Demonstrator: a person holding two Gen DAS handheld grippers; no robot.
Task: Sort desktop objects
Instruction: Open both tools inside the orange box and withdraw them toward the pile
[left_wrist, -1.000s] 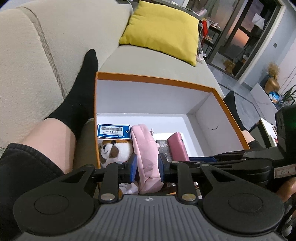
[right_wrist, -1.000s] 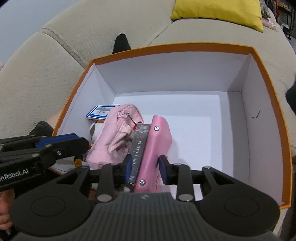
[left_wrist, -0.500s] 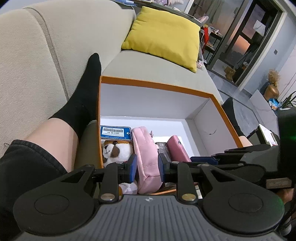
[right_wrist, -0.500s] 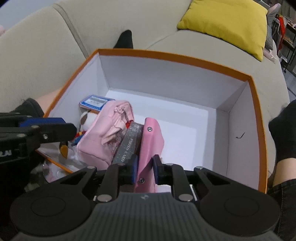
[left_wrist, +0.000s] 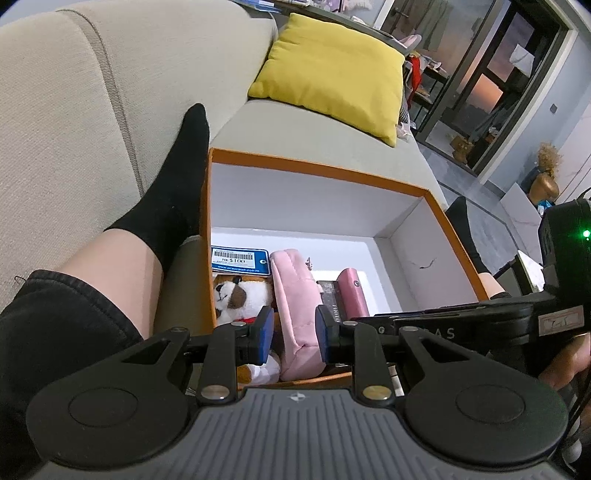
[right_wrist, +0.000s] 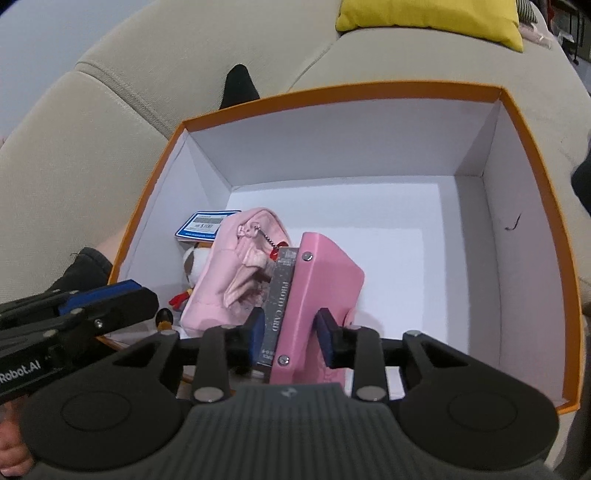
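Your right gripper (right_wrist: 290, 334) straddles the pink case (right_wrist: 325, 273) and the dark photo-card book (right_wrist: 282, 295). Its jaws have just been opening, and the right pad looks to stand just clear of the case, so I read this as a release, not a pinch. The case stands on edge and leans against the book at its 9 o'clock. That looks deliberate: items are filed upright, side by side, to save floor space.

Further towards 9 o'clock, the pink pouch (right_wrist: 229, 273) props up the book. Beyond it the plush dog (left_wrist: 240, 295) and the blue gift card (left_wrist: 239, 257) fill the box's near-left corner. The sorted things are all packed into that side, while the floor from 12 to 3 o'clock is bare.

Your left gripper (left_wrist: 293, 334) hovers over the near rim with its pads slightly apart. It holds nothing and seems to be waiting.

The orange box (right_wrist: 332, 92) sits on a beige sofa (left_wrist: 55, 129) between your outstretched legs, with a black sock (left_wrist: 173, 184) at its 10 o'clock. That soft seat probably makes the box easy to tip. A yellow cushion (left_wrist: 332, 74) lies at 12 o'clock, and dark-framed glass doors (left_wrist: 498, 74) stand at 2 o'clock.
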